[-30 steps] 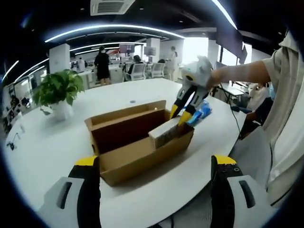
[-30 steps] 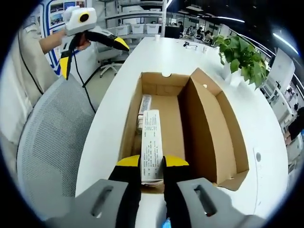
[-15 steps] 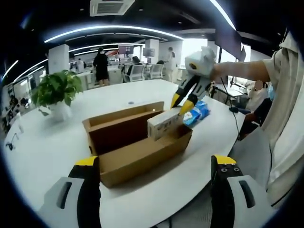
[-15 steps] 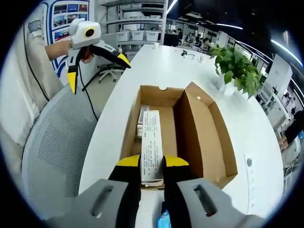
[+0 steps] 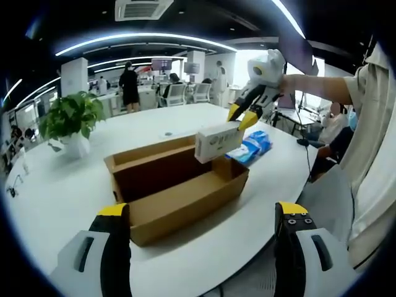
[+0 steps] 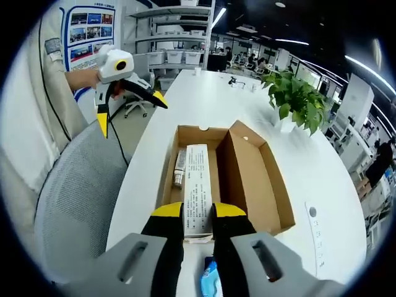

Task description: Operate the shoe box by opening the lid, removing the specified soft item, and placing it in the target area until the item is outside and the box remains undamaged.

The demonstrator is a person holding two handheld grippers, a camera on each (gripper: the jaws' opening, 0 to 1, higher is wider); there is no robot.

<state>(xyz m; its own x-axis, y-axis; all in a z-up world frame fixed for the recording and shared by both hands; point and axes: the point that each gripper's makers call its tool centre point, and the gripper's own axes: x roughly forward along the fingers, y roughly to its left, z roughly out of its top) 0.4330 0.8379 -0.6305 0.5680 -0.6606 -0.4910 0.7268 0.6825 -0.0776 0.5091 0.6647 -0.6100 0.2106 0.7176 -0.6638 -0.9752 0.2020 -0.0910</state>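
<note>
Shoe box (image 5: 179, 185) on white table (image 5: 74, 185), lid folded back and open. Right gripper (image 6: 198, 218) clamped tight on one end of white carton (image 6: 197, 189); carton held level, clear above the box rim, presumably to avoid snagging the cardboard walls. Second item (image 6: 178, 170) lying in the box bottom. Blue packet (image 5: 253, 145) on table just beside the box, likely marking the drop area. Left gripper (image 5: 204, 213) wide open, holding nothing, kept back near the table edge, apparently out of the lift path. Grey mesh chair (image 6: 68, 204) alongside table.
</note>
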